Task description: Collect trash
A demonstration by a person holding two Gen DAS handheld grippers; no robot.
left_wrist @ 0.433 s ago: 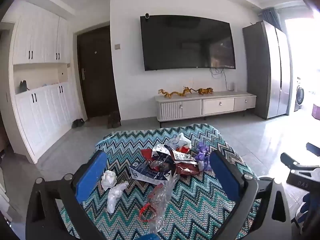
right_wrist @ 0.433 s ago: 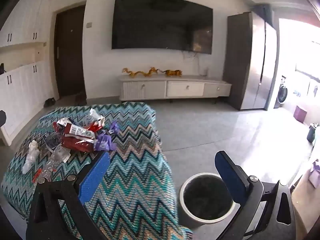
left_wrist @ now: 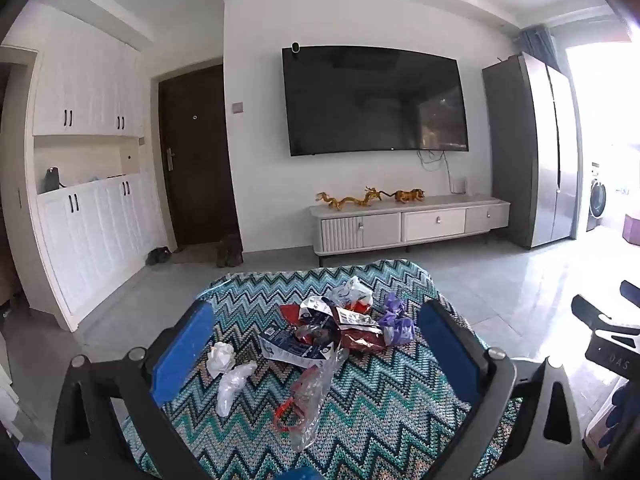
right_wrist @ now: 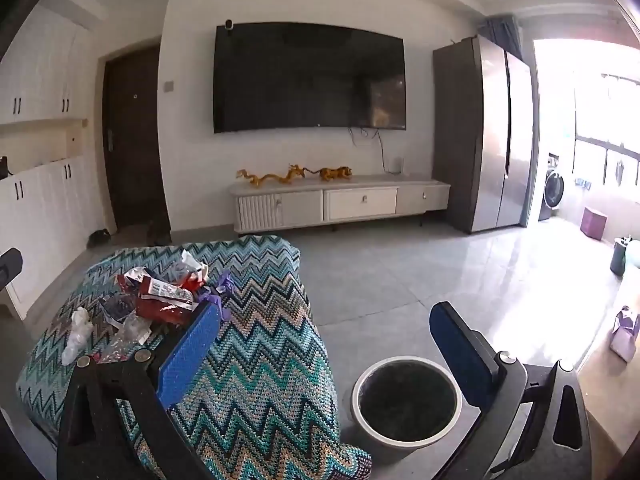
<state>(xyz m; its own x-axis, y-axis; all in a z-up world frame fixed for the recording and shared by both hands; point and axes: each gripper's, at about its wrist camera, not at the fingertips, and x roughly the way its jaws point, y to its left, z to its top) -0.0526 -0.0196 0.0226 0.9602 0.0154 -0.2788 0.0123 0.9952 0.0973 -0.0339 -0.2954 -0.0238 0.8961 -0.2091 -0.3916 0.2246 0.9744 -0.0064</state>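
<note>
- Over on the left, the left gripper hangs above the zigzag-patterned cover, its blue pads spread wide with nothing between them. Compared with a moment ago its view has barely shifted; it holds much the same line on the litter.
- Between those pads lies the pile of trash, untouched on the cover: a crumpled white tissue nearest the left pad, a clear plastic bag with a red strip closest to the camera, a red wrapper in the heap, a purple wrapper towards the right pad.
- Further right, the right gripper is likewise wide open and empty. It has swung a little towards the pile: its left pad now overlaps the purple wrapper's edge in its own view, where shortly before it sat below the litter.
- Below and between its pads, the round bin stands on the floor just beside the cover's corner, dark inside; I cannot tell whether anything is in it.
- My reading: collection has not started, and both tools are lining up for a first grab, with a short carry to the bin.
</note>
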